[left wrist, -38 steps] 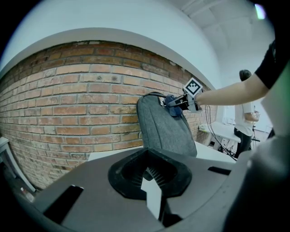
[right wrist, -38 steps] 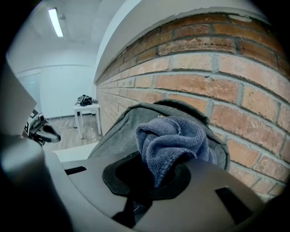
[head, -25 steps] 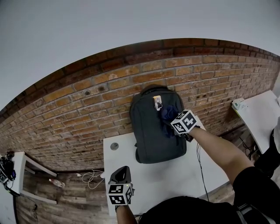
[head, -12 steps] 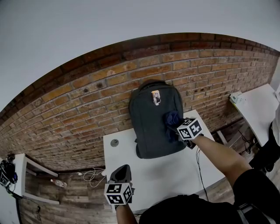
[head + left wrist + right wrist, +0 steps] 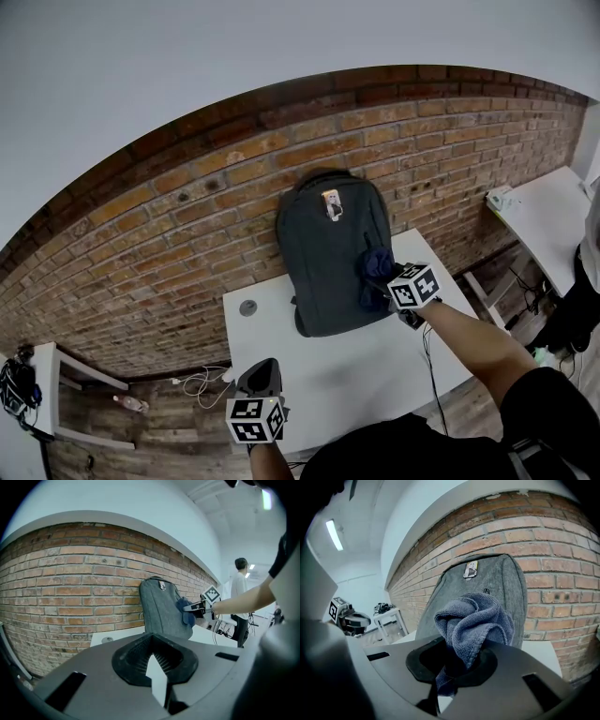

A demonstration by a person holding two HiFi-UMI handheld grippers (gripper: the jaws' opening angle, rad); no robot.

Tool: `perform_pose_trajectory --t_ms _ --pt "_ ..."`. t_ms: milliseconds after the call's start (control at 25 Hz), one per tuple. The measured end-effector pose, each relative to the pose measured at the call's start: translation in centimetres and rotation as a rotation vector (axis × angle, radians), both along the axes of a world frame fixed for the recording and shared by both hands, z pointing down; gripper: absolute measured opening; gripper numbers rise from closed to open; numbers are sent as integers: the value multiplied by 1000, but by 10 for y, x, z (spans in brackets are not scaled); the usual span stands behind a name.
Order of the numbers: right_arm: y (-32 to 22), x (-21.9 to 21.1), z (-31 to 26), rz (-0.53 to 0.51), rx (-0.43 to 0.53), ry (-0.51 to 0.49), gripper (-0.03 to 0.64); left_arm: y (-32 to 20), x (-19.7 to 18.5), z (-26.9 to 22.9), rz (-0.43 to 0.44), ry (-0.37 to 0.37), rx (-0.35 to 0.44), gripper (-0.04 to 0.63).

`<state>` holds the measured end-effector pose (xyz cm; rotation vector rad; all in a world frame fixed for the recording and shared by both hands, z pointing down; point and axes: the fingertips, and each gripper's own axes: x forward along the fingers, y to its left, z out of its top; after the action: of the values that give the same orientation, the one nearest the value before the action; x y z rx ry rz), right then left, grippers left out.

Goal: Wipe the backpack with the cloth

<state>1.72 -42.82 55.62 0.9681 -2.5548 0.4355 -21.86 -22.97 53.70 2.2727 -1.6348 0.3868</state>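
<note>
It looks like an office-style workroom, with an exposed brick wall [image 5: 187, 244], plain white tables [image 5: 375, 366] on a wood-plank floor [image 5: 159, 436], loose cables [image 5: 197, 382] and a ceiling strip light [image 5: 333, 535].

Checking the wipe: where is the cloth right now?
In the head view, the blue cloth is clamped in the right gripper, against the backpack at its lower right.

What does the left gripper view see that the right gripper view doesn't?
Only the left one: a person standing far off, and the right gripper from the side. Only the right one: the left gripper and a small side table. Both: the backpack, the cloth and the brick wall.
</note>
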Motion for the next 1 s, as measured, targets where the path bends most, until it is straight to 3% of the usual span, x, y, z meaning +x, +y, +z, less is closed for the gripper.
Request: perform_pose_trajectory --t_ms 800,1000 --pt "32 10 33 20 1 40 37 -2 -18 7 39 5 0 -9" --pt "47 9 60 -17 20 160 37 -3 -22 2 30 50 14 -9"
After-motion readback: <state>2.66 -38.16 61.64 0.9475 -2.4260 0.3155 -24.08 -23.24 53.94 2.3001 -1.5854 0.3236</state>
